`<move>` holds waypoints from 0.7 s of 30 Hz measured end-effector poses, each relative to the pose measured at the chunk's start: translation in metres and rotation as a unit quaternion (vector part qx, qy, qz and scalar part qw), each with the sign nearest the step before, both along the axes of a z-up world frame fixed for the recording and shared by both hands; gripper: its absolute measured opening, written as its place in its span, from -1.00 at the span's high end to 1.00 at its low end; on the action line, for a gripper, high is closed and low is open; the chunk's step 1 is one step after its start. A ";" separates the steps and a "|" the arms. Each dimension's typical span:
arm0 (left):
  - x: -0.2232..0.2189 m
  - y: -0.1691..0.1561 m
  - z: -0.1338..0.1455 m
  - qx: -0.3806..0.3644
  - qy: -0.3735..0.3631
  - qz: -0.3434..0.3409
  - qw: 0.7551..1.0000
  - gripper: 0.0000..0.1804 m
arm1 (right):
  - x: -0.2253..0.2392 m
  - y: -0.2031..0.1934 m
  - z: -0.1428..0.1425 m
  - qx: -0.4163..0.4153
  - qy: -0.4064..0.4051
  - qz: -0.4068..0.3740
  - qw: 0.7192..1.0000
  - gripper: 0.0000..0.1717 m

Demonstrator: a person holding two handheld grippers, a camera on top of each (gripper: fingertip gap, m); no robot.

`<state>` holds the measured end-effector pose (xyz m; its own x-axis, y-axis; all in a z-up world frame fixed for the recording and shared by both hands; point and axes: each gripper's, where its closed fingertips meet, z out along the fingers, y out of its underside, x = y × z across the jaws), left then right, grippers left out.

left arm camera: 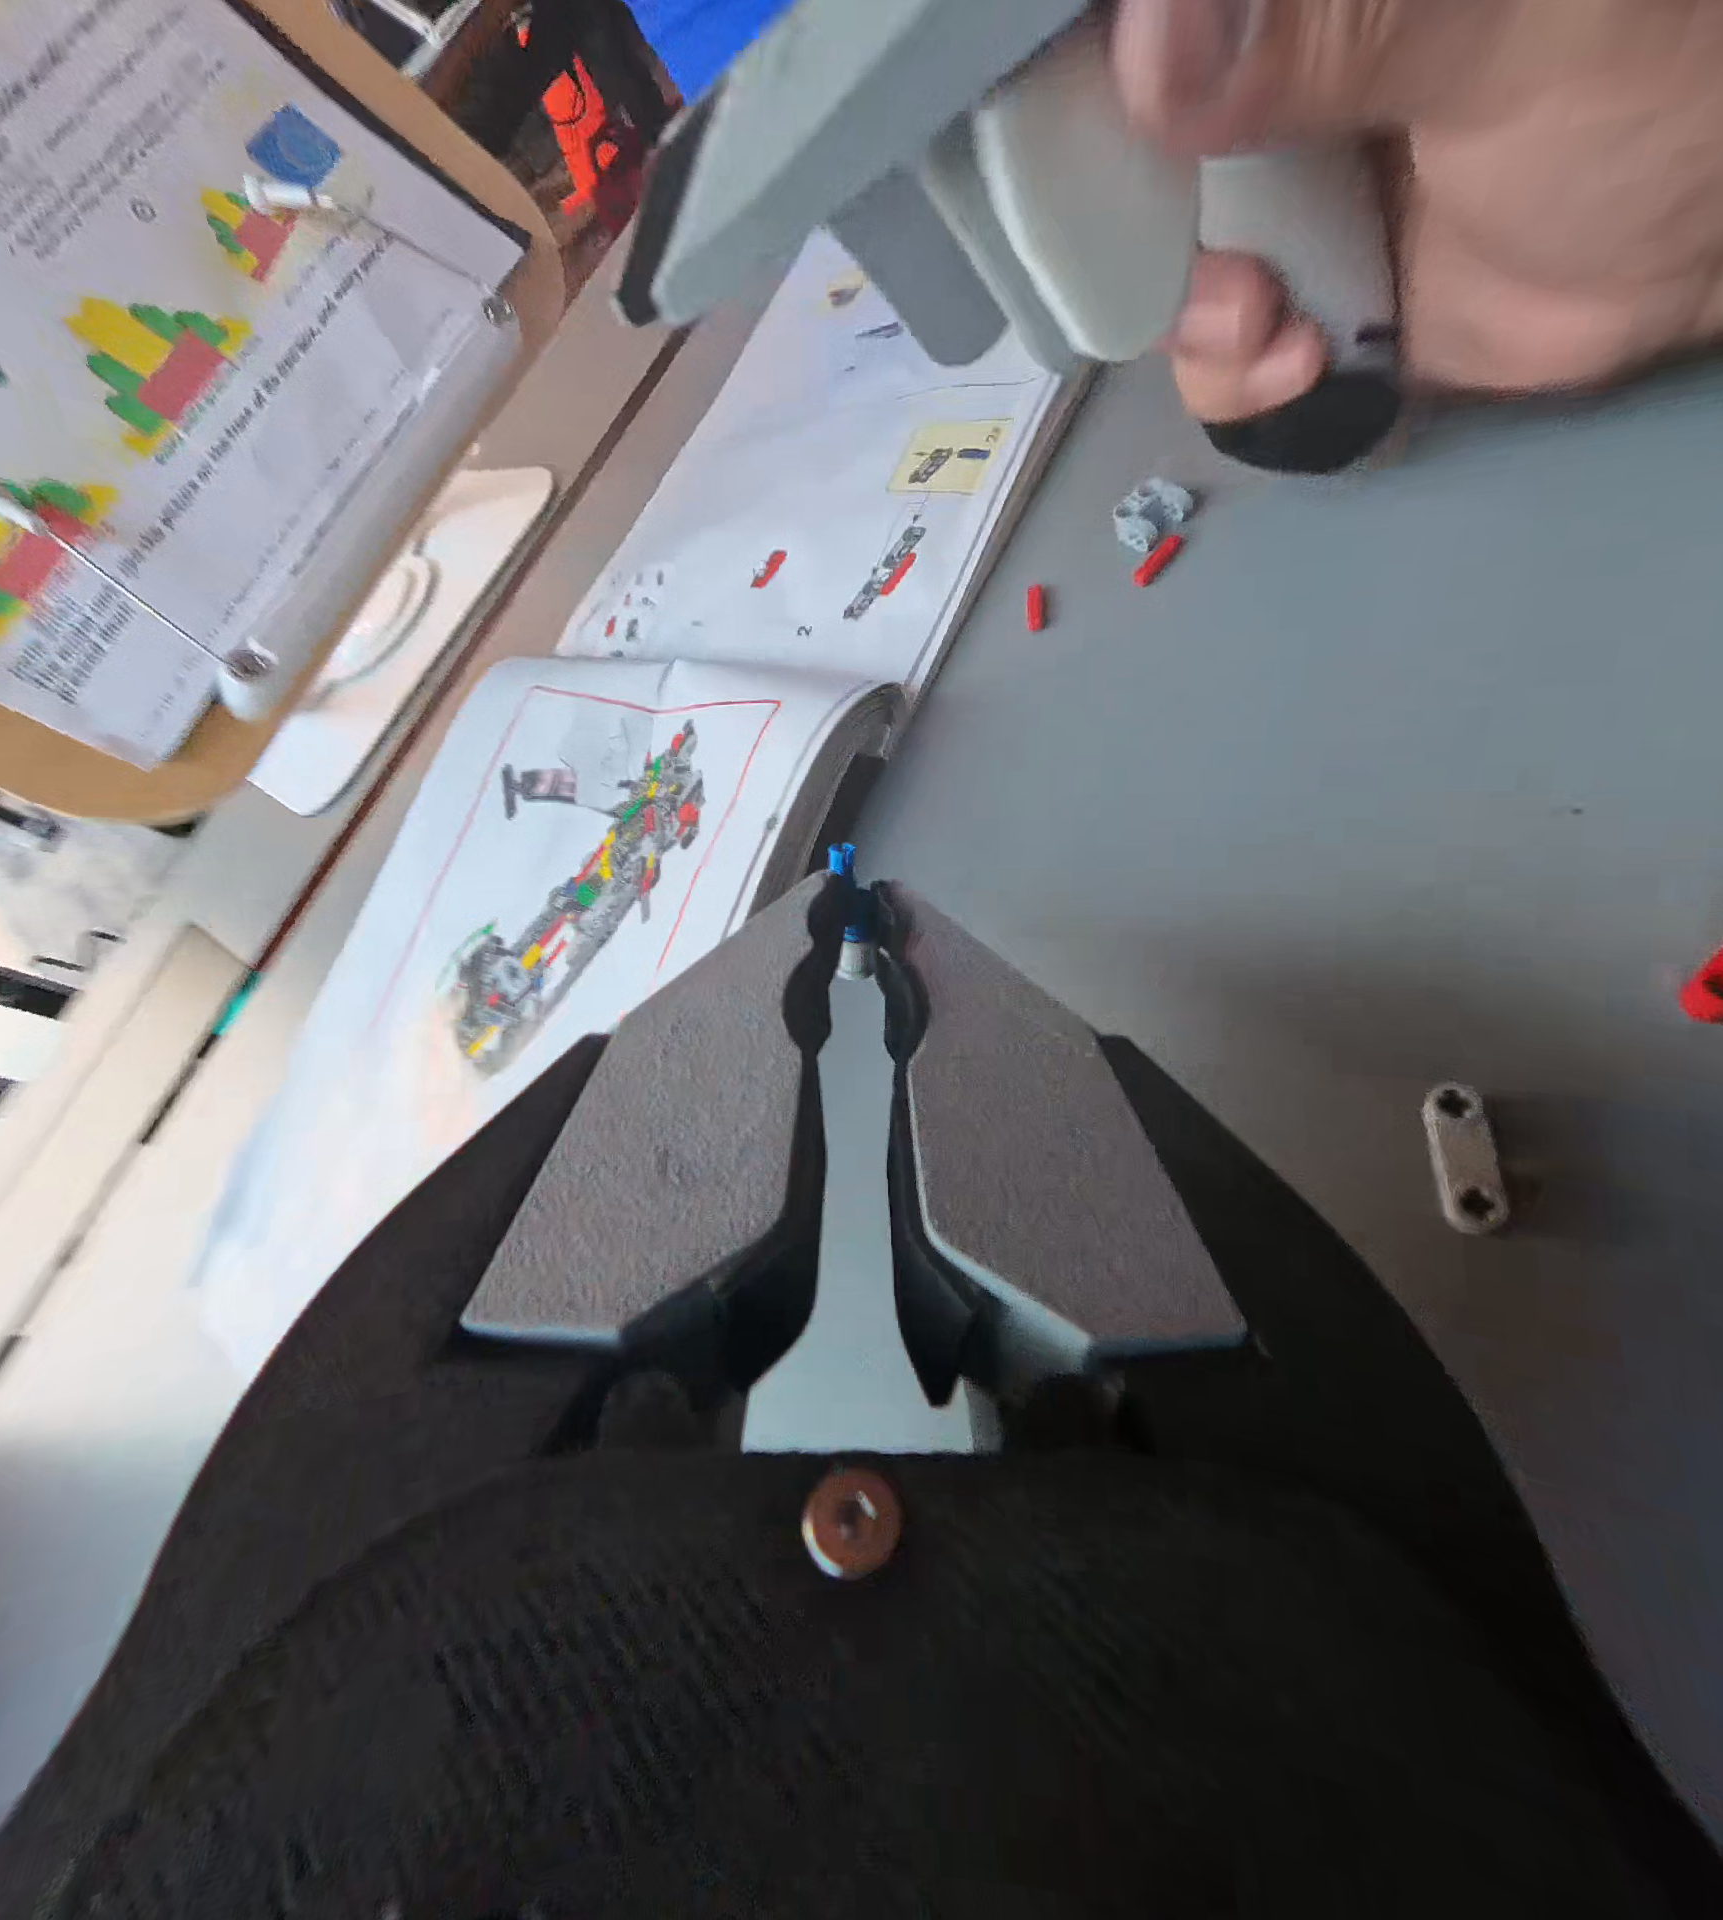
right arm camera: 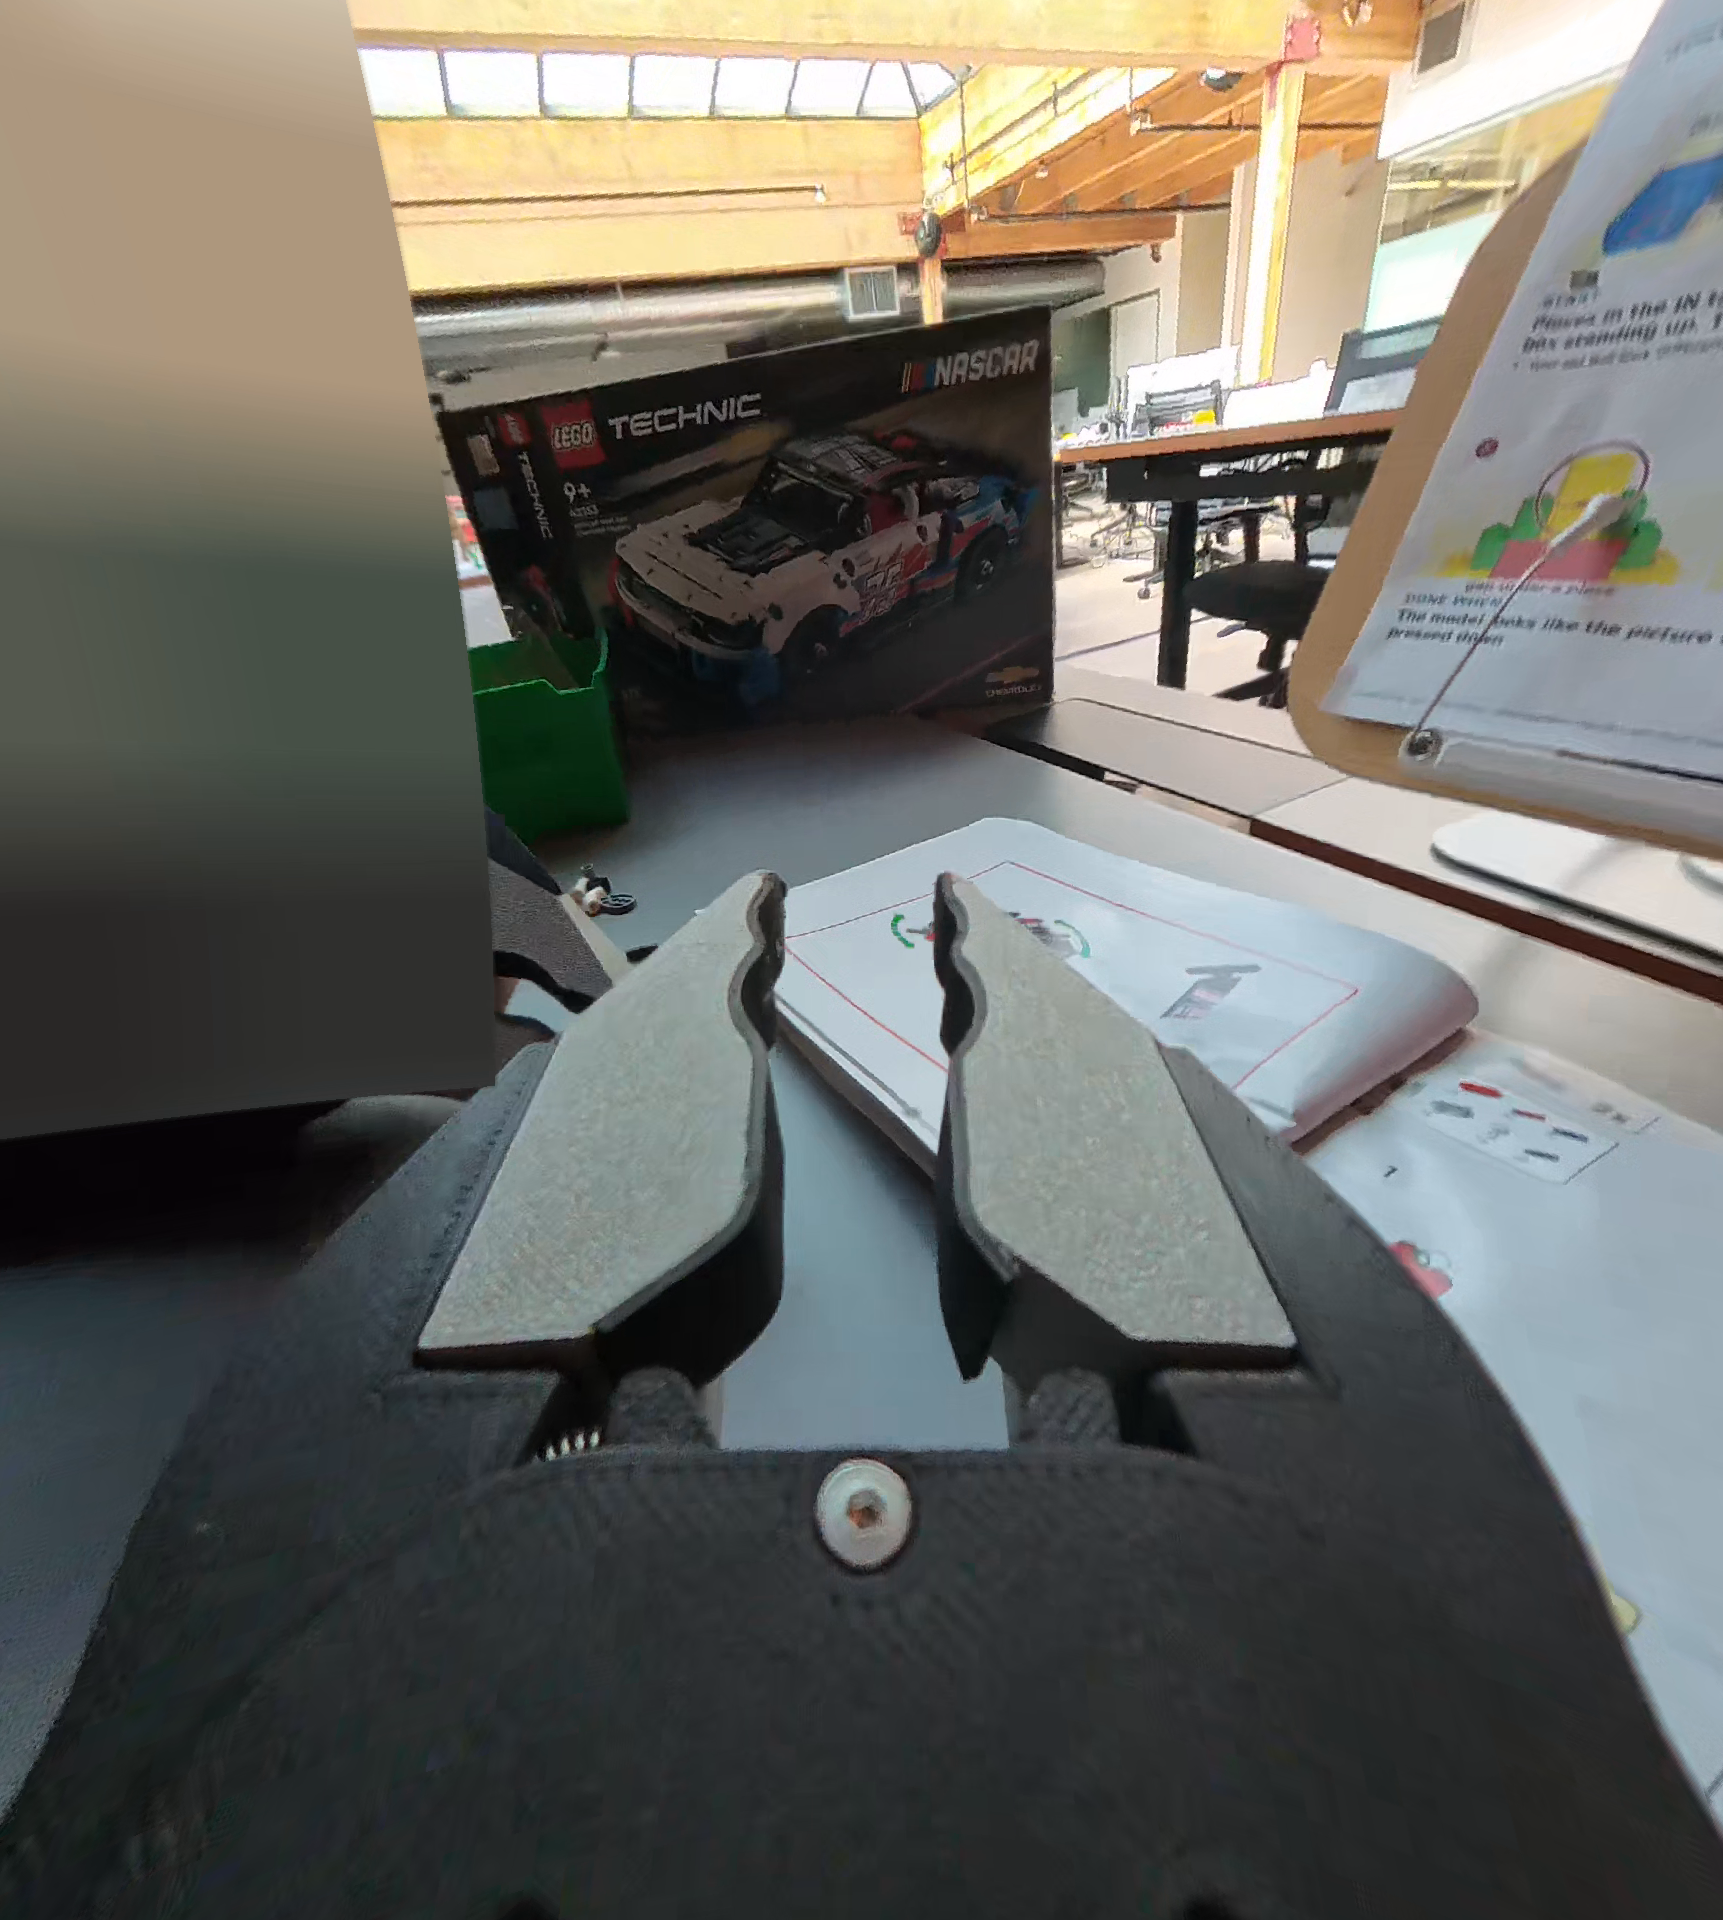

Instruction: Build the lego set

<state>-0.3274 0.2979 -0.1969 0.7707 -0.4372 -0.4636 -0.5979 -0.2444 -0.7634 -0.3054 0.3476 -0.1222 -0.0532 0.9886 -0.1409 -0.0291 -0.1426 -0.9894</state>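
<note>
Blue pin (left arm camera: 849, 914) points forward, clamped lengthwise in left claw (left arm camera: 852, 899).

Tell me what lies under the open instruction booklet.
The instruction booklet lies on the grey table. Its folded-back pages curl over, leaving a dark gap at the fold. Anything beneath the pages is covered and cannot be seen.

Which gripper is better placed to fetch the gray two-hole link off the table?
Probably the right gripper: its jaws stand open with nothing between them. The left gripper is shut on a small blue pin, though the gray two-hole link lies nearer its side.
</note>
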 end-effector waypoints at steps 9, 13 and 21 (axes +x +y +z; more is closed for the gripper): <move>0.018 -0.027 0.058 0.191 0.209 0.032 0.959 0.98 | 0.023 -0.046 -0.012 0.031 -0.042 0.017 0.998 0.77; 0.047 -0.061 0.044 0.203 0.238 -0.008 0.950 0.98 | 0.039 -0.099 -0.038 0.083 -0.090 0.049 0.991 0.72; 0.077 -0.086 0.037 0.270 0.389 -0.044 0.879 0.99 | 0.065 -0.134 -0.023 -0.072 -0.059 0.179 0.979 0.82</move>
